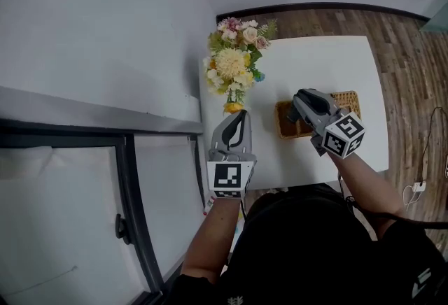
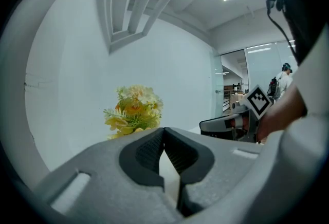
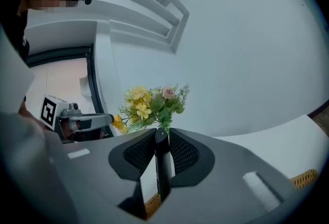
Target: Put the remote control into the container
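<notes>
A slim black remote control [image 3: 161,166] stands on edge between the pads of my right gripper [image 3: 162,141], which is shut on it. In the head view that gripper [image 1: 294,112] hangs over the left end of the wicker container [image 1: 348,96] on the white table [image 1: 315,62]; the remote itself is hidden there. A strip of the container's weave [image 3: 303,179] shows at the lower right of the right gripper view. My left gripper [image 1: 236,116] sits over the table's left edge, just below the flowers. Its jaws [image 2: 164,133] are shut with nothing between them.
A vase of yellow, white and pink flowers [image 1: 234,62] stands at the table's left side, close in front of both grippers. A white wall and a dark-framed window [image 1: 129,178] lie to the left. Wooden floor with a cable [image 1: 420,185] lies to the right.
</notes>
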The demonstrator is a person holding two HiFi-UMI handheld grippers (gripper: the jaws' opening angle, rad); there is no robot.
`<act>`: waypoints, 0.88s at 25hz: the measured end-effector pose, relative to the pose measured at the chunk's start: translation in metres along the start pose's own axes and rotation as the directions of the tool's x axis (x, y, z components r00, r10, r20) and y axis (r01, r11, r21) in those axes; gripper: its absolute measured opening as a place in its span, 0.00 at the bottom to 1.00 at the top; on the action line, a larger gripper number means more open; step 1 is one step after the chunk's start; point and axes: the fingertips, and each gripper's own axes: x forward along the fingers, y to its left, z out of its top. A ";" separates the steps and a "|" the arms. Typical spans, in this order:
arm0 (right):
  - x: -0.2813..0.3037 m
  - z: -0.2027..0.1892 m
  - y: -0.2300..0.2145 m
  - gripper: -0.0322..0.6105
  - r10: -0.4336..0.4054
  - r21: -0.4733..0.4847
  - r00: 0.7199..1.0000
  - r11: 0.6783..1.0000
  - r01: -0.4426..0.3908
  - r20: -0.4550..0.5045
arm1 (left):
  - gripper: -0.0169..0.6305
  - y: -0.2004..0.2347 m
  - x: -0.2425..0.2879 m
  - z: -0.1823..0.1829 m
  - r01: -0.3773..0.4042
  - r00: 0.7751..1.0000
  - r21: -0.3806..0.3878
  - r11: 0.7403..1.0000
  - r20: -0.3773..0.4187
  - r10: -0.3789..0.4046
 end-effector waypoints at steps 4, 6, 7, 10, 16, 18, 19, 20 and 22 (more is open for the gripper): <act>0.008 -0.015 0.003 0.17 0.024 -0.025 0.999 0.999 -0.024 -0.027 | 0.03 0.001 0.003 -0.002 -0.009 1.000 0.009 1.000 0.001 0.009; 0.012 -0.022 0.005 0.17 0.036 -0.041 0.998 0.998 -0.038 -0.045 | 0.03 0.001 0.004 -0.003 -0.014 1.000 0.016 1.000 0.004 0.014; 0.014 -0.026 0.005 0.17 0.040 -0.049 0.998 0.998 -0.043 -0.054 | 0.03 0.001 0.005 -0.004 -0.016 1.000 0.016 1.000 0.003 0.016; 0.020 -0.036 0.006 0.17 0.046 -0.067 0.996 0.996 -0.052 -0.077 | 0.03 0.001 0.006 -0.011 -0.019 1.000 0.008 1.000 -0.007 0.020; 0.025 -0.065 0.001 0.18 0.028 -0.037 0.988 0.999 -0.033 -0.150 | 0.03 0.002 0.007 -0.029 -0.042 0.998 -0.020 0.999 -0.046 0.041; 0.025 -0.075 0.000 0.18 0.025 -0.036 0.985 0.999 -0.031 -0.168 | 0.03 0.003 0.006 -0.036 -0.045 0.997 -0.025 0.999 -0.061 0.044; 0.025 -0.079 -0.001 0.18 0.024 -0.038 0.984 0.999 -0.031 -0.176 | 0.03 0.003 0.006 -0.039 -0.046 0.997 -0.026 0.999 -0.068 0.044; 0.025 -0.082 -0.002 0.18 0.023 -0.042 0.982 0.999 -0.031 -0.186 | 0.03 0.003 0.005 -0.041 -0.047 0.996 -0.029 0.998 -0.073 0.045; 0.026 -0.089 -0.003 0.18 0.017 -0.051 0.978 0.998 -0.028 -0.207 | 0.03 0.003 0.005 -0.043 -0.053 0.996 -0.038 0.998 -0.067 0.051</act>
